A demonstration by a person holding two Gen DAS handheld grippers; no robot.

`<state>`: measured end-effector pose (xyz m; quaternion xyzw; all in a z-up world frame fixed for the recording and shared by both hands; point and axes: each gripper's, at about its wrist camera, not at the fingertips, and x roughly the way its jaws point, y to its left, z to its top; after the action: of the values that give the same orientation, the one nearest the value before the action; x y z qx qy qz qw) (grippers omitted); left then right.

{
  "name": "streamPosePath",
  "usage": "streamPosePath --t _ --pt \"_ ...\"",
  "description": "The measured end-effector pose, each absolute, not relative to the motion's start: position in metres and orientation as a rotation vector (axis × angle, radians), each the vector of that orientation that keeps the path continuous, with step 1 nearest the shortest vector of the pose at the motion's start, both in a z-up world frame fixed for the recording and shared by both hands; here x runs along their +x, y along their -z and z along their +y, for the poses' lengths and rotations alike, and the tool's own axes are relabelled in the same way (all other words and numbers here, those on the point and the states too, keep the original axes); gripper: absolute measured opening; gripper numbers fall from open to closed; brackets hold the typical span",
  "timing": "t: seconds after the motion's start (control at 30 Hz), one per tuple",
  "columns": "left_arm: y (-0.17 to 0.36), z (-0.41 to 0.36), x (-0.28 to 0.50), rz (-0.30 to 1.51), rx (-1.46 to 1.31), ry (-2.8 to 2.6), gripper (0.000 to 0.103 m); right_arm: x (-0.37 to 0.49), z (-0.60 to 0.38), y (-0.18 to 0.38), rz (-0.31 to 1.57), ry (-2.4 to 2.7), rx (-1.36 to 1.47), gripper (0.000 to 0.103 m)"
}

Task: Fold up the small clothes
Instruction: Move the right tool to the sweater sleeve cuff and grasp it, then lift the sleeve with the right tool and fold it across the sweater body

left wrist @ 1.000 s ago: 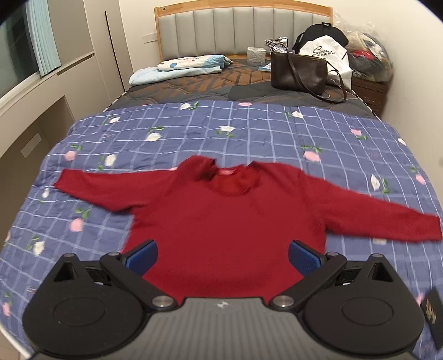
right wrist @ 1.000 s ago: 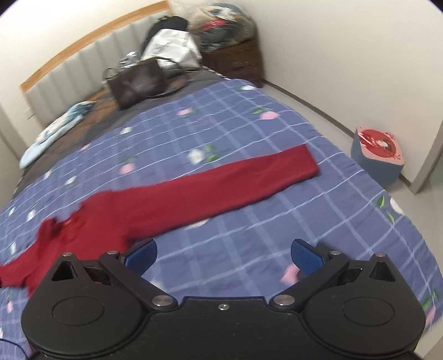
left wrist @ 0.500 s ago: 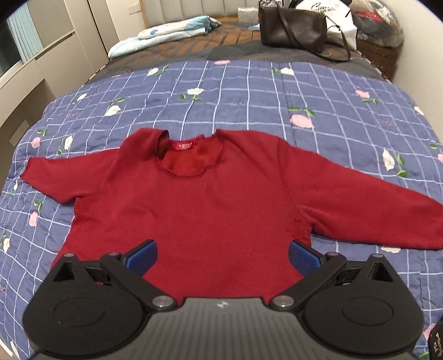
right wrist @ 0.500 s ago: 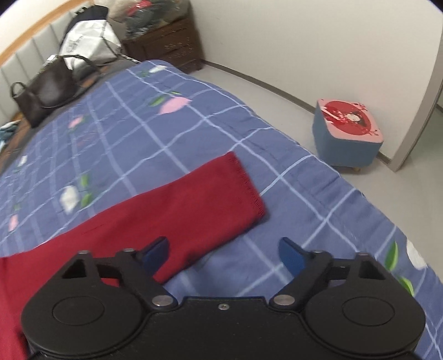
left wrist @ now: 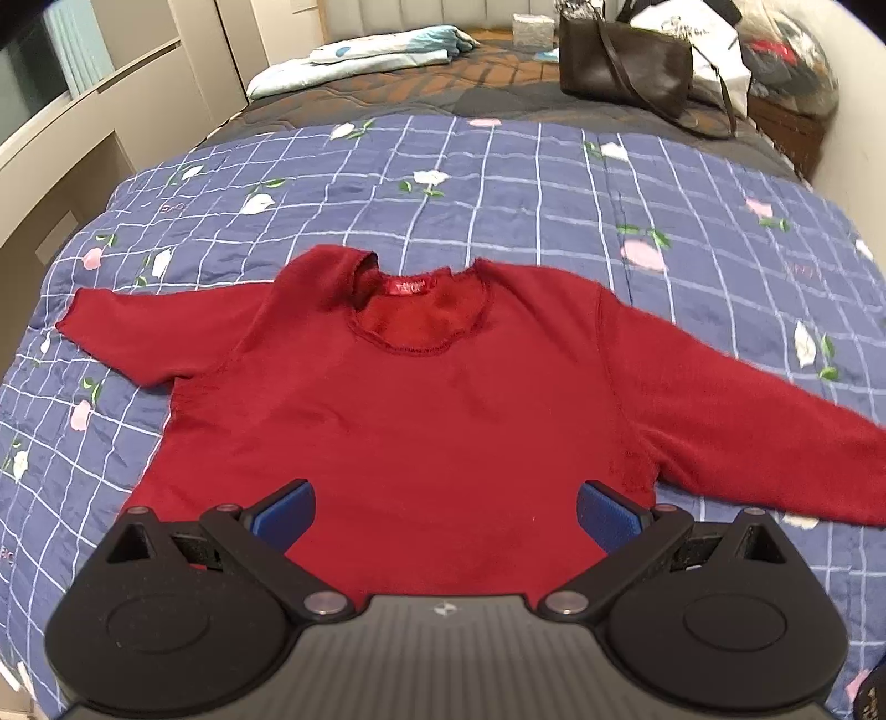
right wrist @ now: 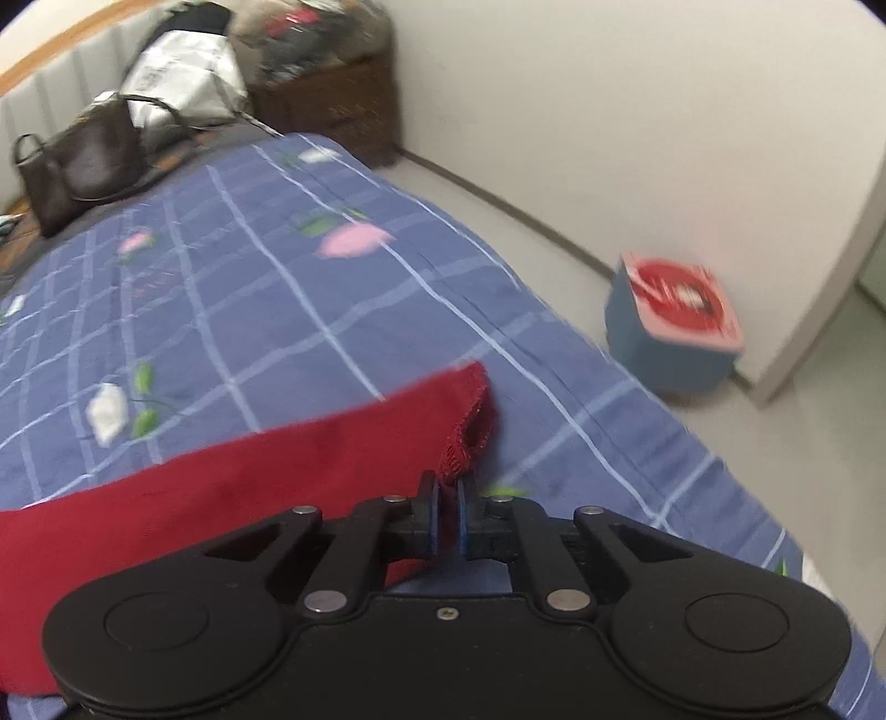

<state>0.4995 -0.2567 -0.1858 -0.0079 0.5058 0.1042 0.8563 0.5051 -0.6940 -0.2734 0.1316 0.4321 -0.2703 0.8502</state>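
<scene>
A small red sweater (left wrist: 432, 421) lies flat and face up on the blue checked quilt (left wrist: 498, 183), both sleeves spread out sideways. My left gripper (left wrist: 446, 515) hovers open over the sweater's lower hem, nothing between its blue pads. In the right wrist view the right sleeve (right wrist: 232, 487) runs across the quilt (right wrist: 266, 288), and my right gripper (right wrist: 448, 512) is shut on the sleeve's cuff (right wrist: 468, 426), which is lifted slightly off the quilt.
A dark brown handbag (left wrist: 626, 66) and a white bag (left wrist: 709, 44) sit at the head of the bed, with a folded light-blue cloth (left wrist: 360, 58) to the left. A blue stool with a red top (right wrist: 675, 327) stands on the floor right of the bed.
My right gripper has closed on the sleeve cuff and raised it a little. The left gripper has drawn back slightly, staying open over the hem.
</scene>
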Motion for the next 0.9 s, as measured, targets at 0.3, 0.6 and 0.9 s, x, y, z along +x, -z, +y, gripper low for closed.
streamPosePath --t 0.3,0.6,0.9 --pt "0.161 -0.216 0.504 1.000 -0.105 -0.147 0.103 0.516 -0.596 0.188 0.748 0.327 0.127 0.004" --pt "0.141 -0.140 0.508 0.954 -0.193 -0.070 0.103 0.543 -0.441 0.134 0.665 0.087 0.125 0.004" --pt "0.139 -0.023 0.498 0.931 -0.237 -0.143 0.103 0.564 -0.273 0.160 0.715 -0.116 0.091 0.004"
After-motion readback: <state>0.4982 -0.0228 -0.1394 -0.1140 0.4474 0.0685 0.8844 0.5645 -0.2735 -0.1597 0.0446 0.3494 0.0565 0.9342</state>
